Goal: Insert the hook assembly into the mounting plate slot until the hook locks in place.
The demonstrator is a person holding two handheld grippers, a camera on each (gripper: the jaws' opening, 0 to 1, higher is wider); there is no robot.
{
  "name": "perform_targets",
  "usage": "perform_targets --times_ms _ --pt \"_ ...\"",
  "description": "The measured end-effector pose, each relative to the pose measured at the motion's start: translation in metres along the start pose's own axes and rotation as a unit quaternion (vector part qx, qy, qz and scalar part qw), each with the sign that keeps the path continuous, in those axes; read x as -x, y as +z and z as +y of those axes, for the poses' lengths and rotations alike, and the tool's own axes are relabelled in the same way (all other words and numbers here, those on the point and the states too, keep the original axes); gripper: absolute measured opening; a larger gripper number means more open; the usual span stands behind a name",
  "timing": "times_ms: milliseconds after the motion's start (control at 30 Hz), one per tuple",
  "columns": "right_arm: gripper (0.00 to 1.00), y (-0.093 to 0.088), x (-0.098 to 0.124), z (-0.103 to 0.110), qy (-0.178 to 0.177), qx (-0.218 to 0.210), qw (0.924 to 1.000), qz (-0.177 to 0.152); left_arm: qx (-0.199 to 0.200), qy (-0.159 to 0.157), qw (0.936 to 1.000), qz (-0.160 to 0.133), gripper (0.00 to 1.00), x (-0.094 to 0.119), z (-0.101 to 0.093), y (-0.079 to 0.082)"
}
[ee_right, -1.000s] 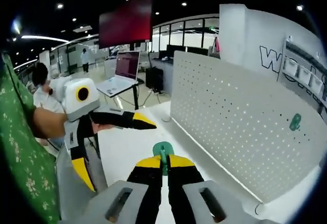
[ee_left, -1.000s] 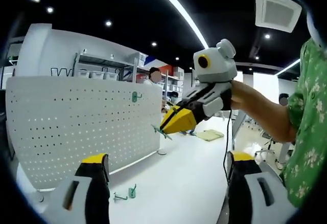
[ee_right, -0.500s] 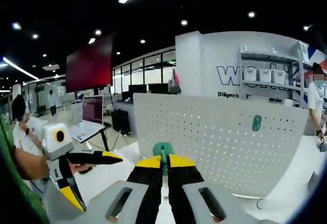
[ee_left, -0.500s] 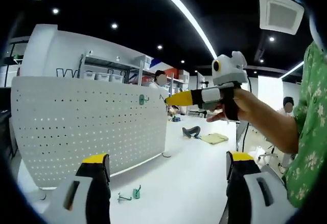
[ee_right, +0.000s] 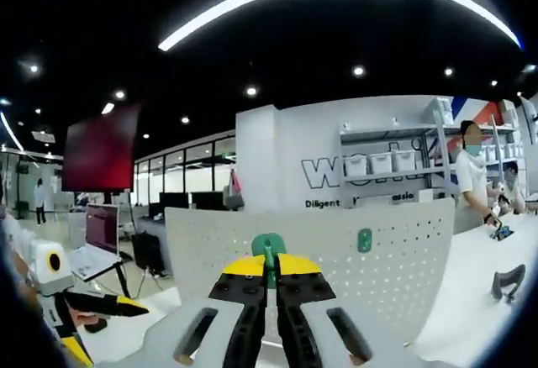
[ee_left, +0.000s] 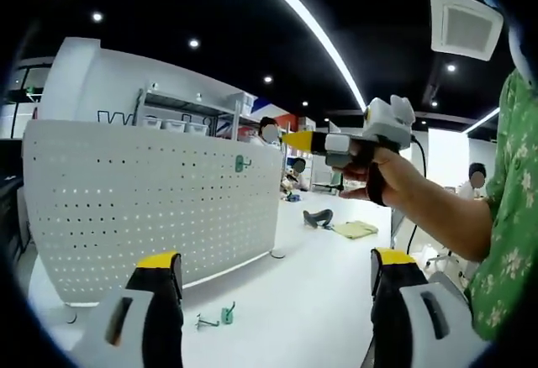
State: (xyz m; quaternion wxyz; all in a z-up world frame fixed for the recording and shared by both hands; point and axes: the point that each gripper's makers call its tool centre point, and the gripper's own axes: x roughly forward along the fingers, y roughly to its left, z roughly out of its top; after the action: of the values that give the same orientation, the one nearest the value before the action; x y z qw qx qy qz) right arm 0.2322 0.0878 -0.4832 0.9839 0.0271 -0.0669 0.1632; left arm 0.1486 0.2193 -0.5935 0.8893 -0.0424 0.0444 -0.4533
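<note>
1. Left gripper view: the left gripper [ee_left: 273, 288] has its two yellow-tipped jaws spread wide, with nothing between them.
2. A white pegboard [ee_left: 126, 208] stands upright on the white table [ee_left: 303, 301]. One green hook [ee_left: 242, 164] is already mounted near its upper right corner.
3. Two loose hooks [ee_left: 217, 316] lie on the table just in front of the board's foot, between the jaws as seen in the view.
4. The right gripper [ee_left: 294, 139], held in a person's hand [ee_left: 374, 170], is raised above the table, its tip just right of the board's right edge. The tabletop right of the board is bare.
5. Right gripper view: the right gripper [ee_right: 269, 269] has its jaws pressed together on one green hook assembly [ee_right: 268, 249], which sticks up from the tips.
6. The pegboard [ee_right: 328, 259] faces the camera, apart from the held hook, with the mounted hook [ee_right: 364, 239] at upper right.
7. The left gripper [ee_right: 92, 307] shows at lower left.
8. Shelf bins [ee_right: 378, 163] sit in a row behind; their contents cannot be made out.
</note>
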Motion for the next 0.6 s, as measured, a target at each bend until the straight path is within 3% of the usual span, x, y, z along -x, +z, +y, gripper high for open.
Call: perform_targets --times_ms 133,600 --pt "0.01 0.003 -0.004 -0.01 -0.025 0.013 0.9995 -0.012 0.003 0.001 1.0 0.0 0.95 0.001 0.001 -0.002" --pt "0.01 0.009 -0.021 -0.029 -0.061 -0.003 0.9974 -0.037 0.004 -0.009 0.9999 0.007 0.93 0.007 0.0 -0.003"
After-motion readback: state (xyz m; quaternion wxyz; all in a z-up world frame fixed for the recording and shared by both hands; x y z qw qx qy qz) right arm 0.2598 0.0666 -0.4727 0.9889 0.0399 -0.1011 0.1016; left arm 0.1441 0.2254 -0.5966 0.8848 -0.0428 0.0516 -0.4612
